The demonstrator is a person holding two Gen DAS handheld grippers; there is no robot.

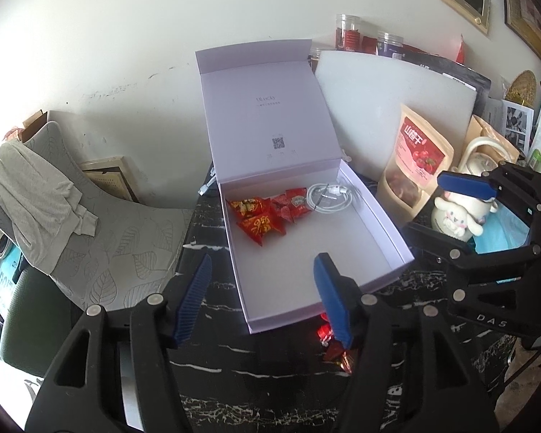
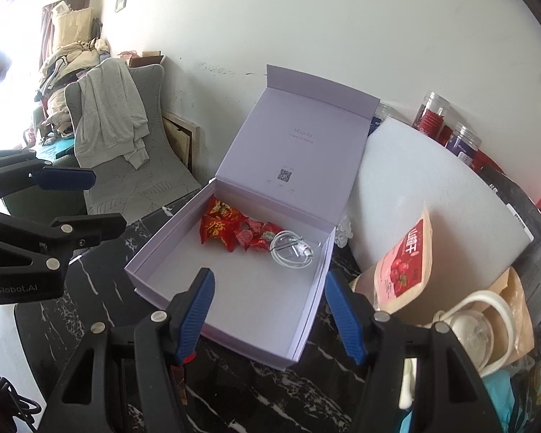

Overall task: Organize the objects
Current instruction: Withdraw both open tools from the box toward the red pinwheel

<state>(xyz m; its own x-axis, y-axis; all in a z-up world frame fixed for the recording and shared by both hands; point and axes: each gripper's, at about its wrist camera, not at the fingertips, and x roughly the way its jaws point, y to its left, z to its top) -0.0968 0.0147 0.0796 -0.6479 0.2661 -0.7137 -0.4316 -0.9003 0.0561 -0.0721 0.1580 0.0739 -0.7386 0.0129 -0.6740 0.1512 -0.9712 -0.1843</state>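
While both grippers hover at the near rim of the open box (image 1: 382,216), left gripper (image 1: 267,296) and right gripper (image 2: 267,314) are spread, empty. Snack packets (image 1: 259,216) and cable (image 1: 328,196) crowd the box's far end; its near floor is bare.

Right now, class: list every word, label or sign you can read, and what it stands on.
"GenRobot.AI": left gripper body.
"DAS": right gripper body.
"山楂干": red label on the pouch.
Box lid: faint brand word and QR code, too small to read.
Jars, papers at right: blurred.
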